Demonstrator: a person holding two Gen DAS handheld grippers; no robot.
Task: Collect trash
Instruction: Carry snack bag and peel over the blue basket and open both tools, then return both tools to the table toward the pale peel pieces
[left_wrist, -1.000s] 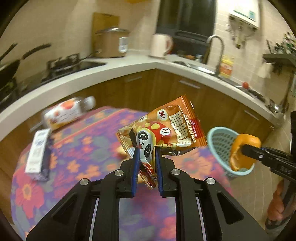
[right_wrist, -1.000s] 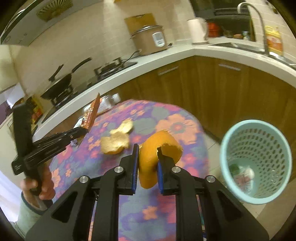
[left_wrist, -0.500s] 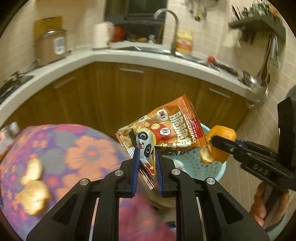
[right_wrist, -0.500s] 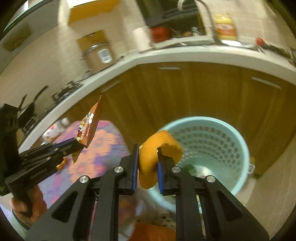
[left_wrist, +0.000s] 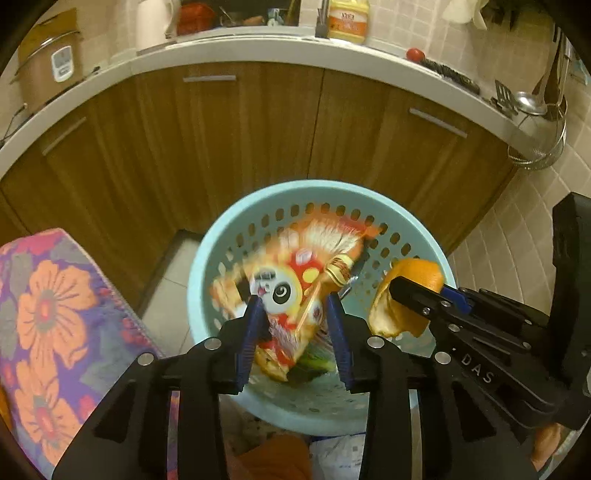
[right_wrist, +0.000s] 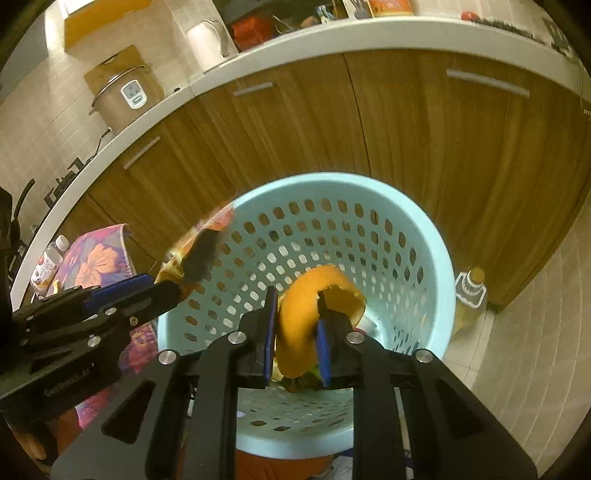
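Note:
A light blue perforated trash basket (left_wrist: 207, 273) (right_wrist: 436, 266) stands on the floor below both grippers. My left gripper (left_wrist: 295, 314) is open over the basket; the orange panda snack bag (left_wrist: 295, 280) is blurred, dropping between its fingers into the basket. In the right wrist view the left gripper (right_wrist: 184, 273) is at the basket's left rim with the blurred bag (right_wrist: 199, 240) beside it. My right gripper (right_wrist: 297, 314) holds an orange peel (right_wrist: 295, 317) over the basket; its jaws have widened slightly around the peel. The peel (left_wrist: 410, 295) also shows in the left wrist view.
The flowered tablecloth's (left_wrist: 44, 325) edge is at the left. Wooden cabinets (left_wrist: 258, 122) and a white counter (left_wrist: 258, 40) curve behind the basket. A bottle (right_wrist: 469, 299) stands on the floor right of the basket. Other trash lies inside the basket's bottom.
Both grippers swung from the table to above the basket. The left gripper opened and let go of the snack bag, which is falling. The right gripper's jaws widened slightly around the peel.

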